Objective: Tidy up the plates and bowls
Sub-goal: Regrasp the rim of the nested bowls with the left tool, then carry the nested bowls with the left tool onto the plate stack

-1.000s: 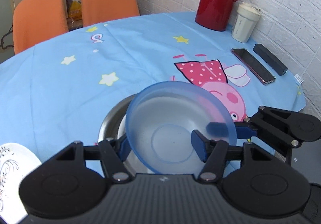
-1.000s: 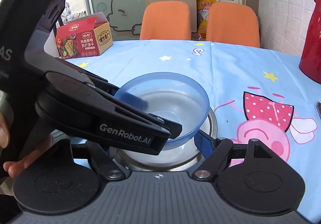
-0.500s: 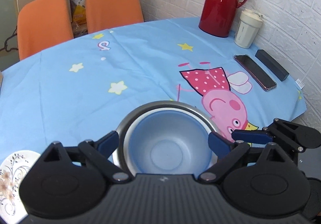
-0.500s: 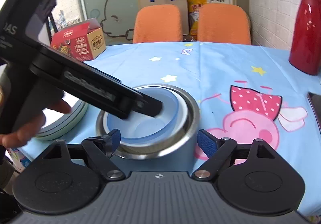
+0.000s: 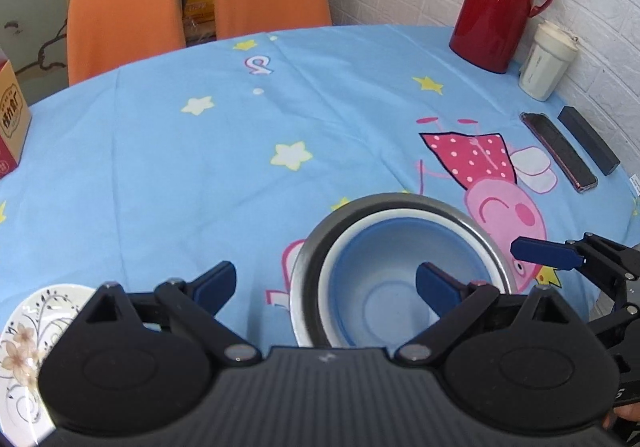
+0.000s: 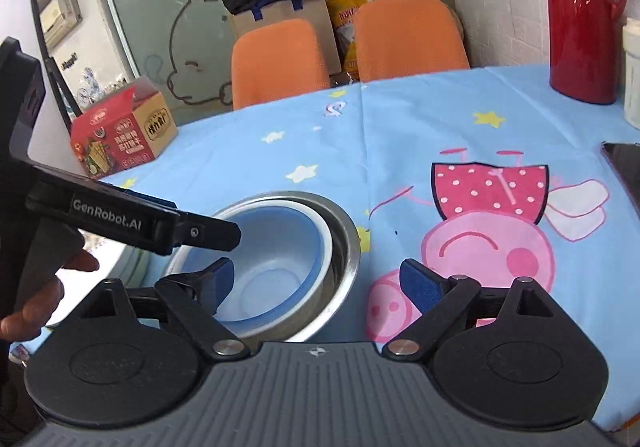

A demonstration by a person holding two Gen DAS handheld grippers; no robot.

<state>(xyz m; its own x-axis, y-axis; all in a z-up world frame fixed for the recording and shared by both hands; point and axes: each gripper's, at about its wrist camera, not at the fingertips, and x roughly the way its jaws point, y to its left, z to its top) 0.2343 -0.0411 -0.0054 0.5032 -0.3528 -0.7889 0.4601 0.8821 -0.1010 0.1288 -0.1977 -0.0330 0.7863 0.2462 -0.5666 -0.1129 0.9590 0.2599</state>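
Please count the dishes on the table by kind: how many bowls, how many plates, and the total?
Bowls: 3, nested: blue bowl inside white bowl inside steel bowl.
Plates: 1 clearly seen, the floral plate.
Total: 4.

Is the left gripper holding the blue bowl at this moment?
No, the left gripper is open with nothing between its fingers, and the blue bowl sits nested in the white bowl inside the steel bowl.

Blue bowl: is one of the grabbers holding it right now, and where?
No. Both the left gripper and the right gripper are open and empty. The blue bowl sits loose inside the white bowl and metal bowl.
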